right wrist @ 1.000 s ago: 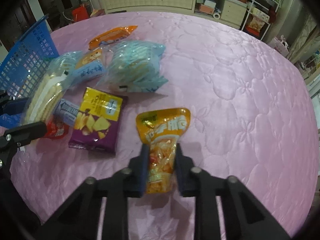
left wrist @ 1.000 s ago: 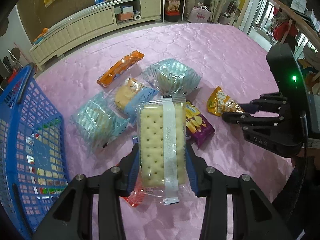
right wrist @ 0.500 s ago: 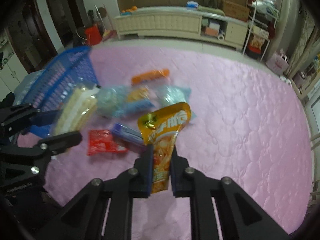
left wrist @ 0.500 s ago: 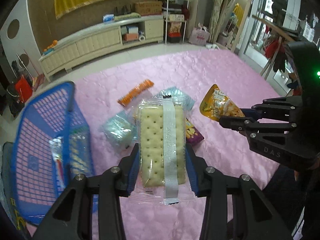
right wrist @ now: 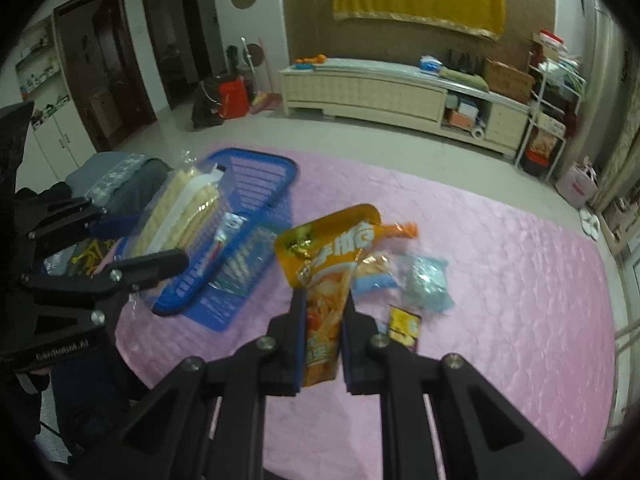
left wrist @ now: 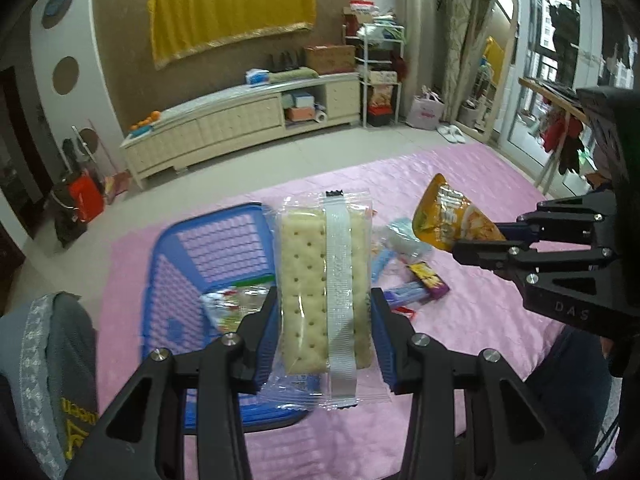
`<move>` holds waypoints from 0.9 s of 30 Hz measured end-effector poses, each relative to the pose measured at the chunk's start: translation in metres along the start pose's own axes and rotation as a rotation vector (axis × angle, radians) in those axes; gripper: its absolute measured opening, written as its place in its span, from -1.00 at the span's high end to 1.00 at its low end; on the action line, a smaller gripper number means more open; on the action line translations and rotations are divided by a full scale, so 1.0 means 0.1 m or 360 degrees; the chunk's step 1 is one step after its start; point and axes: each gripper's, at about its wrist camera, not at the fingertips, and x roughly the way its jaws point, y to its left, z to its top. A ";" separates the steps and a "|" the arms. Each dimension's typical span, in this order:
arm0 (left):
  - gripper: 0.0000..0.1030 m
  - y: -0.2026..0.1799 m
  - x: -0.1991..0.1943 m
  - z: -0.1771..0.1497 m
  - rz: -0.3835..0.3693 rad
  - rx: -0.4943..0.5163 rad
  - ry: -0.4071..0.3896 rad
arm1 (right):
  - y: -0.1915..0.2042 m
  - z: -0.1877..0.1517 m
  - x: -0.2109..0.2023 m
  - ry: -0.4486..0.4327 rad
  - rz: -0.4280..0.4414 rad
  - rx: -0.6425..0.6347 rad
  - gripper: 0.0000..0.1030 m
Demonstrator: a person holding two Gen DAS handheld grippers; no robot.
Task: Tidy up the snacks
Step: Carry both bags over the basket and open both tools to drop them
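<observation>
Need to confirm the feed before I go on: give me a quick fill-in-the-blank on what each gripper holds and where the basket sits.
1. The left gripper is shut on a clear-wrapped pack of ____.
2. The right gripper is shut on an orange-yellow ____.
3. The basket on the pink quilted cover is coloured ____.

Missing words: crackers; snack pouch; blue

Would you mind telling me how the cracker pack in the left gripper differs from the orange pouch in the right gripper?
The cracker pack has a clear wrapper showing pale crackers; the orange pouch is opaque and printed. The cracker pack is thick and blocky, the orange pouch flat and thin. The left gripper clamps the pack across a wide gap, while the right gripper pinches the pouch nearly closed. Both are held off the pink cover, near the blue basket.
</observation>
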 end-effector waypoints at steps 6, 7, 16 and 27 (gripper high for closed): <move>0.23 0.34 -0.14 -0.03 0.0074 -0.0062 -0.0015 | 0.32 0.22 0.13 0.0002 0.0065 -0.0074 0.64; 0.23 0.40 -0.14 -0.04 0.0085 -0.0071 -0.0014 | 0.39 0.27 0.17 0.0006 0.0073 -0.0090 0.64; 0.23 0.82 0.05 -0.10 0.0135 -0.0123 0.0058 | 0.73 0.59 0.64 0.0081 0.0137 -0.0186 0.64; 0.23 1.17 0.58 -0.14 0.0106 -0.0187 0.0174 | 0.76 0.79 1.26 0.0204 0.0107 -0.0221 0.63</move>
